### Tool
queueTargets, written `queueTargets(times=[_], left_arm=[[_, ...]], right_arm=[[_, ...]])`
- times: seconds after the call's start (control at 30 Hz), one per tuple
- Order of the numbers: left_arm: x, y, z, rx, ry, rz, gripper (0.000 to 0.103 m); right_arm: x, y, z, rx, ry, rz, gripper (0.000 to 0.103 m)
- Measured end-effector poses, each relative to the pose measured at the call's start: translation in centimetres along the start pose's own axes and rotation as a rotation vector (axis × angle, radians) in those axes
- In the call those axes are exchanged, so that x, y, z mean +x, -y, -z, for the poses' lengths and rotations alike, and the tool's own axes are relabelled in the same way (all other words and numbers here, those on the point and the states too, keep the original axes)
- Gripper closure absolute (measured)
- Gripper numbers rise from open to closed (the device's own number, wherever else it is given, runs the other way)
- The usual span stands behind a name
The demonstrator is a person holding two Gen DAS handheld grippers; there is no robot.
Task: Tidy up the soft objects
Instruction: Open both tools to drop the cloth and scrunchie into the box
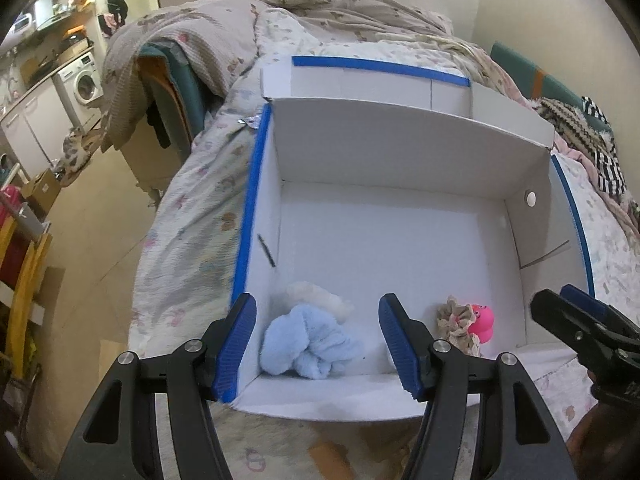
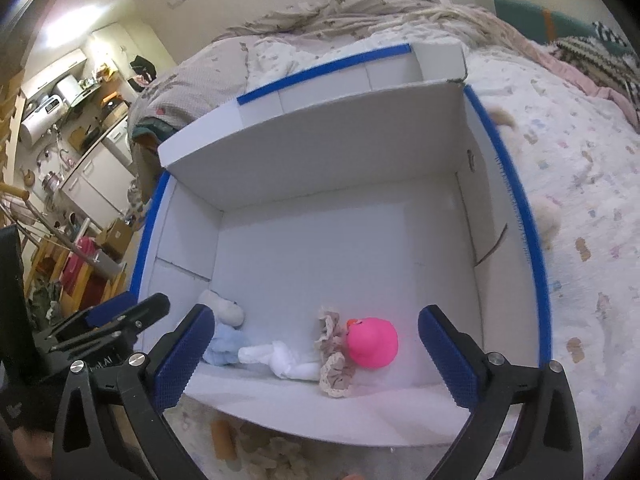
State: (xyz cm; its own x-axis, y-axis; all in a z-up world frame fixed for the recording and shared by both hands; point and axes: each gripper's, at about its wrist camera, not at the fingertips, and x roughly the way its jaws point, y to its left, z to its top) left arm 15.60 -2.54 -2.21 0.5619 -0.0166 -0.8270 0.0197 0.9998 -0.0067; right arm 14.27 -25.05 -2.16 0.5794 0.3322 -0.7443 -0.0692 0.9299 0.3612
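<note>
A white cardboard box [image 1: 392,236] with blue-taped edges sits on the bed; it also shows in the right wrist view [image 2: 320,240]. Inside near the front wall lie a light blue fluffy cloth [image 1: 308,344] [image 2: 220,350], a white fluffy piece [image 1: 320,296] [image 2: 224,308], a white rolled sock [image 2: 284,362], a beige lace scrunchie [image 1: 456,322] [image 2: 336,356] and a pink rubber toy [image 1: 480,320] [image 2: 372,342]. My left gripper [image 1: 318,344] is open above the blue cloth. My right gripper [image 2: 316,356] is open above the scrunchie and pink toy. Both are empty.
The bed [image 2: 580,184] has a patterned white quilt and a rumpled blanket [image 1: 328,4] behind the box. A beige fluffy thing [image 2: 548,216] lies on the quilt right of the box. A kitchen area with a washing machine [image 1: 82,80] is far left.
</note>
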Motion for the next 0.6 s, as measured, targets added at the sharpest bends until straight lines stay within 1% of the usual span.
queueTargets(times=[0.2, 0.4, 0.53, 0.6], left_arm=[[-1.5, -1.3, 0.9, -0.016, 0.015, -0.012, 0.042], [-2.6, -2.5, 1.8, -0.025, 0.017, -0.042, 0.042], [-3.3, -3.6, 2.9, -0.039, 0.01, -0.039, 0.042], [-3.7, -4.0, 3.5, -0.033, 0.024, -0.047, 0.042]], right_arm=[[-2.0, -0.4, 0.8, -0.029, 0.061, 0.027, 0.0], [-3.2, -0.5, 1.7, -0.045, 0.067, 0.035, 0.0], [-3.9, -0.2, 2.8, -0.033, 0.063, 0.034, 0.0], [-4.1, -0.1, 3.3, -0.032, 0.057, 0.036, 0.0]])
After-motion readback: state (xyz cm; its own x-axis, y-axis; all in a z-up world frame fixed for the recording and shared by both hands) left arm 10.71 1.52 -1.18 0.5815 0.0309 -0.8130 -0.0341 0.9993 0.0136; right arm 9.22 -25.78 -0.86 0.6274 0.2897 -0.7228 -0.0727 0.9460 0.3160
